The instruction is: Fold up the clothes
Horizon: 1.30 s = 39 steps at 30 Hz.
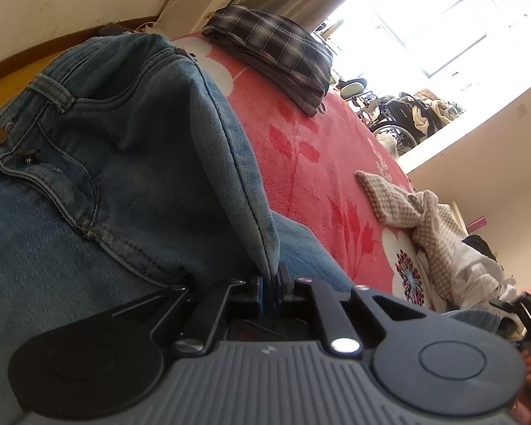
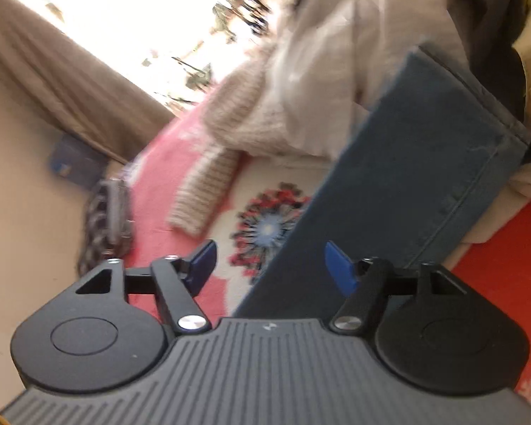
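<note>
Blue jeans (image 1: 99, 163) lie on the red flowered blanket (image 1: 301, 148), waistband and button at the left of the left wrist view. My left gripper (image 1: 270, 283) is shut on a raised fold of the jeans' edge. In the right wrist view a jeans leg (image 2: 407, 184) runs from the bottom centre up to its hem at the right. My right gripper (image 2: 270, 265) is open, its blue pads (image 2: 340, 265) apart over the leg's lower part, holding nothing. The view is blurred.
A folded plaid stack (image 1: 276, 49) sits at the far end of the bed. A heap of checked and white clothes (image 1: 428, 226) lies at the right, also in the right wrist view (image 2: 265, 113). A wheelchair (image 1: 400, 117) stands under the window.
</note>
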Tool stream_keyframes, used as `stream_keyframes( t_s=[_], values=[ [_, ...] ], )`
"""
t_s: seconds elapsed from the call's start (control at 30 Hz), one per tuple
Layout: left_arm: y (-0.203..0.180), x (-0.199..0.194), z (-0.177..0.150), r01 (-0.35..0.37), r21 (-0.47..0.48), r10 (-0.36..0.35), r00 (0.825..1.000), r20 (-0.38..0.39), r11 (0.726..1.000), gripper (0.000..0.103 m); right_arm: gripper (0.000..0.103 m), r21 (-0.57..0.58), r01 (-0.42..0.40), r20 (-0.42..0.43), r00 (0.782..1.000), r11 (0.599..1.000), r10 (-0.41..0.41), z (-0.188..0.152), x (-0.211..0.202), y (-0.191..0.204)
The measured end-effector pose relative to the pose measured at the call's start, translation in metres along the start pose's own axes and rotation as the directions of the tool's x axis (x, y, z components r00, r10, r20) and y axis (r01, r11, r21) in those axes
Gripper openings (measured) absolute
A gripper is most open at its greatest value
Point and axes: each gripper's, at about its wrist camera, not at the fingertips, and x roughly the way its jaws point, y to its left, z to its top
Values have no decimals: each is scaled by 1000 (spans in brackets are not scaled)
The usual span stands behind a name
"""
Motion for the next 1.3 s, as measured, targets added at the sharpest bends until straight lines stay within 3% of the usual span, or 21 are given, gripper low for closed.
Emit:
stream_keyframes(
  t_s=[0.27, 0.37, 0.43, 0.53, 0.67, 0.97, 1.07, 1.2, 1.3],
  values=[
    [0, -2, -3, 6, 20, -6, 1000, 9, 1000, 8, 69, 125, 151, -88, 986, 981, -141, 20, 66, -12],
    [0, -3, -4, 7, 28, -7, 1000, 13, 1000, 8, 44, 171, 158, -56, 987, 972, -151, 20, 66, -23],
    [-1, -3, -4, 5, 33, -6, 1000, 15, 999, 8, 13, 187, 131, -32, 991, 974, -127, 15, 57, -32],
    [-1, -6, -5, 4, 37, -5, 1000, 21, 999, 8, 4, 160, 107, 10, 994, 981, -110, 6, 33, -40],
    [2, -14, -6, 5, 32, -6, 999, 39, 999, 8, 3, 72, 68, 68, 995, 995, -73, -17, -17, -49],
    [12, -42, -15, -57, 29, 55, 996, 63, 998, 2, 3, 33, 6, 187, 982, 999, -12, -135, -118, -109],
    [12, -51, -19, -83, 45, 80, 995, 67, 996, 2, 3, 58, 2, 200, 980, 998, -14, -160, -120, -127],
    [3, -62, -27, -80, 68, 76, 996, 56, 994, 4, 2, 92, -16, 185, 983, 996, -2, -169, -123, -145],
    [-12, -68, -30, -90, 106, 84, 995, 53, 990, 19, 2, 85, -29, 194, 981, 996, 12, -174, -126, -150]
  ],
)
